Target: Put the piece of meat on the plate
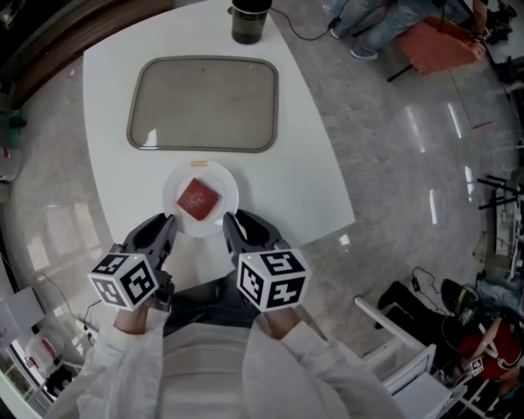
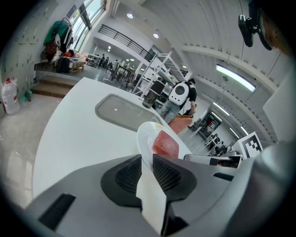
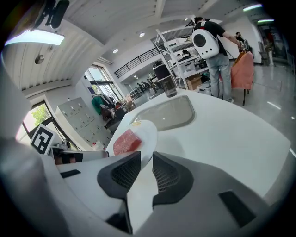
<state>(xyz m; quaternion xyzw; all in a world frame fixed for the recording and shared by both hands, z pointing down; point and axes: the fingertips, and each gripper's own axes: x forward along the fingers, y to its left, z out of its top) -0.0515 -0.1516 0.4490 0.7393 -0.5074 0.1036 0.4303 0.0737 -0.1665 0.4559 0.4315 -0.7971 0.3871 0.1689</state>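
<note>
A white plate (image 1: pixel 173 190) sits over the near edge of the white table (image 1: pixel 311 180), and the red piece of meat (image 1: pixel 198 199) lies flat in the middle of it. The left gripper (image 1: pixel 168 223) has the plate's left rim between its jaws, and the black ribbed pads are closed on the thin white edge. The right gripper (image 1: pixel 232 221) grips the opposite rim in the same way, its jaws narrowed onto the edge, so the plate is held from both sides. Both grippers point forward and down at a slant. The views do not show whether the plate rests on the table or is just clear of it.

Beyond the plate, toward the middle of the table, lies a large grey tray (image 1: pixel 203 104) with rounded corners. A dark cup (image 1: pixel 249 20) stands at the far edge, just past the tray's far right corner.
</note>
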